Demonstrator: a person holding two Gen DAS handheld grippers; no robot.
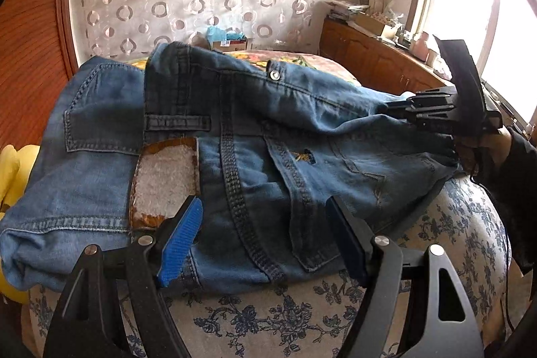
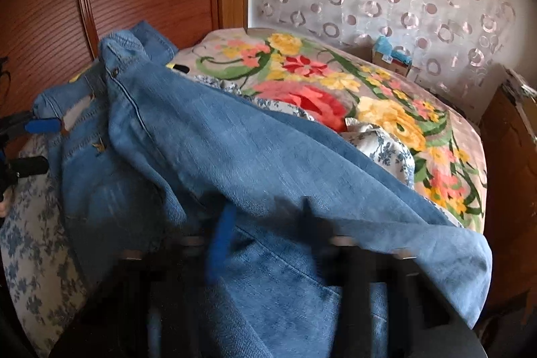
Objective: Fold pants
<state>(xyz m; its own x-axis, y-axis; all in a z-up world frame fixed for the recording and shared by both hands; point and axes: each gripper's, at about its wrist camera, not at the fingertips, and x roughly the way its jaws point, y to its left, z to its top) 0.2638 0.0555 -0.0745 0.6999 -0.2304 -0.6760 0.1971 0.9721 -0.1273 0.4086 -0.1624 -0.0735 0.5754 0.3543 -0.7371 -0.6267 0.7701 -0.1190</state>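
Left gripper [image 1: 265, 237]: low at the near edge of the pants, fingers [image 1: 179, 242] spread apart with denim lying between them, nothing pinched.
Pants [image 1: 235, 136]: blue jeans heaped on a blue-flowered cushion [image 1: 268, 317] at the bed's near end; waistband, rear pocket and a pale patch face up in the left wrist view. In the right wrist view a leg is draped over the camera's foreground.
Right gripper [image 1: 416, 109]: at the pants' right end, dark fingers reaching into the fabric; in its own view they are blurred and covered by denim, so I cannot tell whether they are clamped.
Bed [image 2: 386, 109]: bright floral blanket beyond the pants.
Wooden cabinet [image 1: 369, 56]: far right, under the window.
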